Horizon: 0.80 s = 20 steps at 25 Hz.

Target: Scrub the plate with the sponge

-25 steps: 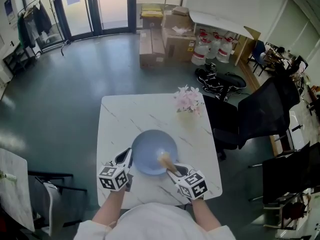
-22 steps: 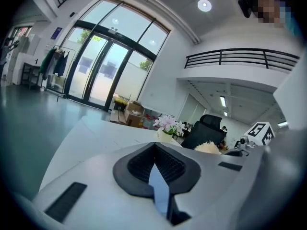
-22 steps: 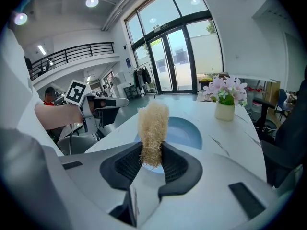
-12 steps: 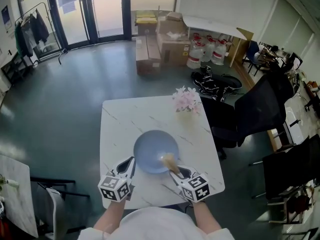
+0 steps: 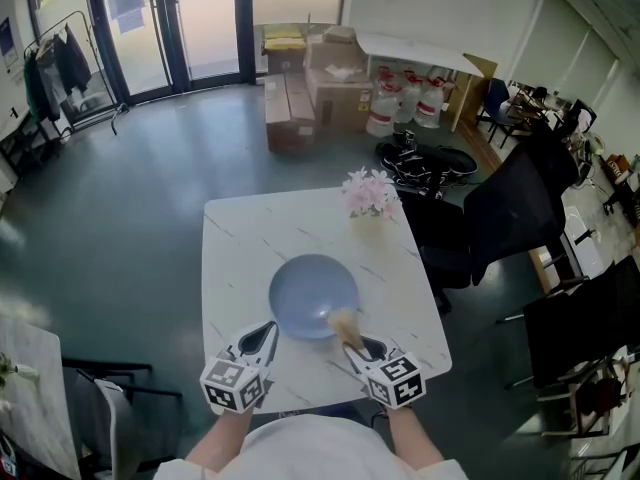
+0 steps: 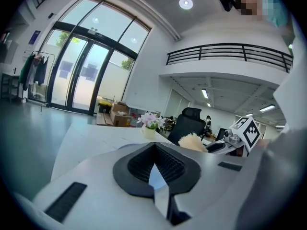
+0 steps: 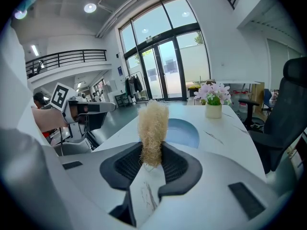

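Observation:
A round blue plate [image 5: 313,296] lies on the white marble table [image 5: 240,238], and it shows beyond the jaws in the right gripper view as the plate [image 7: 184,132]. My right gripper [image 5: 354,342] is shut on a tan fibrous sponge [image 5: 344,323], which overlaps the plate's near right rim. The sponge [image 7: 153,128] stands up out of the right gripper [image 7: 152,159]. My left gripper [image 5: 262,338] is shut and empty, just off the plate's near left edge. In its own view the left gripper [image 6: 154,153] has its pads together; the sponge [image 6: 192,142] shows to its right.
A small pot of pink flowers [image 5: 370,194] stands at the table's far right corner. A black office chair [image 5: 500,223] is close to the table's right side. Cardboard boxes [image 5: 310,78] and water bottles [image 5: 400,103] sit on the floor far behind.
The left gripper has drawn back from the plate's left rim toward the near table edge. The right gripper, still holding the sponge, has slipped back slightly along the plate's near right rim.

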Each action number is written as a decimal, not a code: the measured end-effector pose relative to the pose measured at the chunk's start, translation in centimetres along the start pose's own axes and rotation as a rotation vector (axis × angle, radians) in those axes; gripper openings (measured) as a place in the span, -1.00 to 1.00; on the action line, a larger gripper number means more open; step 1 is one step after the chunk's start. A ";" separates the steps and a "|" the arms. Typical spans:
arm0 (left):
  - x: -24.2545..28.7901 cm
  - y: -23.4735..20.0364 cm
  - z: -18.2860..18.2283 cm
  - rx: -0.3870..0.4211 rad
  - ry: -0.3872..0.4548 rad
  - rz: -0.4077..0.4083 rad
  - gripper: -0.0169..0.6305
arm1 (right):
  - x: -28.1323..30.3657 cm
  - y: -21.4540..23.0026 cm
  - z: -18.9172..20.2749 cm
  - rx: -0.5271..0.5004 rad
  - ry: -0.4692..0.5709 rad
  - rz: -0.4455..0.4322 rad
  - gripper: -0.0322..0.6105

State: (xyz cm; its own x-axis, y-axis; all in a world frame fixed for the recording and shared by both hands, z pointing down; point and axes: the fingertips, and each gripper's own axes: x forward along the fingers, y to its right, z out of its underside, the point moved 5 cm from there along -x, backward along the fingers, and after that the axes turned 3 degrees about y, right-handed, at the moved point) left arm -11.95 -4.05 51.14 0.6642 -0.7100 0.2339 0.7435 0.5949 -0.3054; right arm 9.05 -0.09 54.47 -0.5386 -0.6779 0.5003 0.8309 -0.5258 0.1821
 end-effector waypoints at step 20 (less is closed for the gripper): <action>-2.0 -0.1 0.1 0.001 0.018 0.015 -0.85 | -2.0 -1.1 -0.1 -0.029 0.083 0.133 -0.54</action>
State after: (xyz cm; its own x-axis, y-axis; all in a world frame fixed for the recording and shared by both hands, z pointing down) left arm -13.36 -2.64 50.84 0.6740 -0.7075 0.2126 0.7334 0.6062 -0.3076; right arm 9.17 1.80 53.17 -0.4345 -0.7824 0.4461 0.8921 -0.4420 0.0936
